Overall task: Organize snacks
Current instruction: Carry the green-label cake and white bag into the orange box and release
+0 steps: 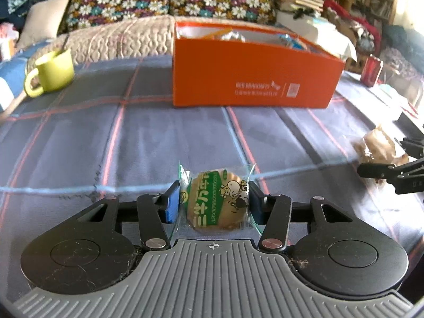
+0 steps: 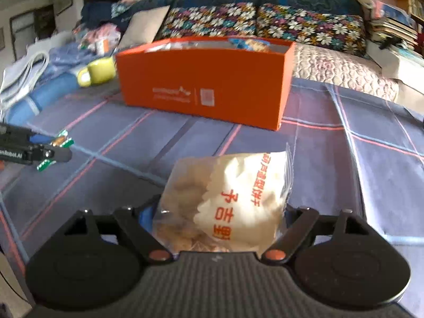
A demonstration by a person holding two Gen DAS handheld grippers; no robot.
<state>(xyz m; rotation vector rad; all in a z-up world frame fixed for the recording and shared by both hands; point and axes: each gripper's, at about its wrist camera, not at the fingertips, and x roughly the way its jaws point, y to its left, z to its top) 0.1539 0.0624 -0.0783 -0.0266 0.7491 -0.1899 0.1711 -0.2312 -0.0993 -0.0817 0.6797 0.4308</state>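
Left claw (image 1: 212, 198) clamped on green biscuit (image 1: 216, 201); right claw (image 2: 220, 212) wide around white bag (image 2: 228, 201), grip unclear. Pickup step; next: carry to orange box (image 1: 249, 76), counter's far edge.

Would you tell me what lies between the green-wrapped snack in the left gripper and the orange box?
Only bare plaid cloth lies between the green-wrapped snack and the orange box, as the left wrist view shows.

An orange box (image 1: 251, 76) is sitting on the blue-grey, red-lined plaid cloth (image 1: 79, 137) by its far edge; a lime-green mug (image 1: 53, 69) is showing toward the far-left corner, floral cushions (image 1: 164, 2) beyond.
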